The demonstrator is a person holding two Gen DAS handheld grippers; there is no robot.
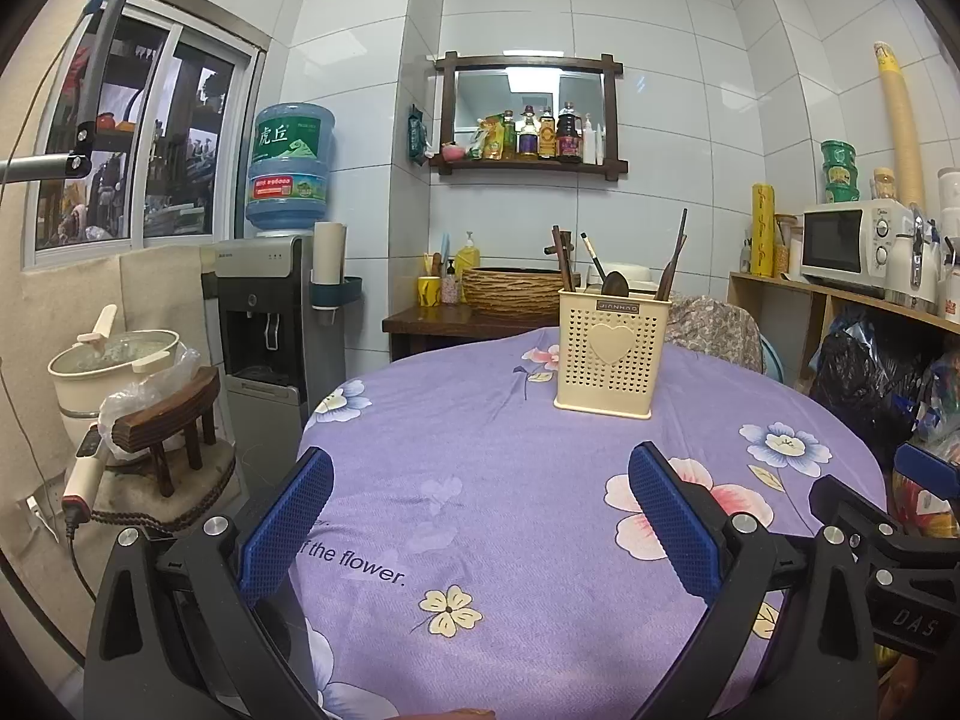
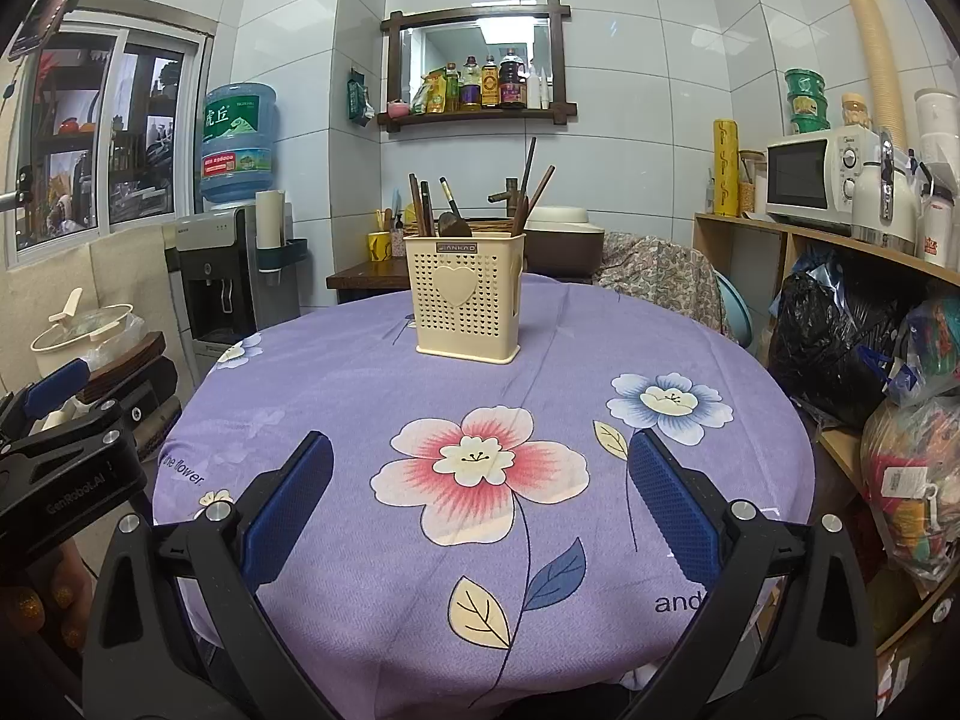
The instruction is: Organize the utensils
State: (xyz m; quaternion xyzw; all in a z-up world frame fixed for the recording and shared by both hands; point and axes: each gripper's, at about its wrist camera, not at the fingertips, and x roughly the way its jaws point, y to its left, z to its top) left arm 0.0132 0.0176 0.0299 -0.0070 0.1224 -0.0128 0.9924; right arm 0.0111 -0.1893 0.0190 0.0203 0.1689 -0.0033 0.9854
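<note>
Both grippers, left gripper [image 1: 480, 516] and right gripper [image 2: 480, 510], wide, empty; wooden utensils [image 2: 528, 180] stand in far cream perforated plastic holder [image 2: 465, 294]; task appears complete; next: withdraw

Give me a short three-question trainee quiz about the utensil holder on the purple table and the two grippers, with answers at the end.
1. True or false: the left gripper is gripping a spoon.
2. Multiple choice: the cream utensil holder stands A) upright on the tablecloth, B) tipped on its side, C) on the microwave.
3. Fill in: the raised shape on the holder's front is a ____.

Key
1. False; its fingers are spread with nothing between them, as are those of the right gripper.
2. A; the utensils already stand inside it.
3. Heart.
</note>
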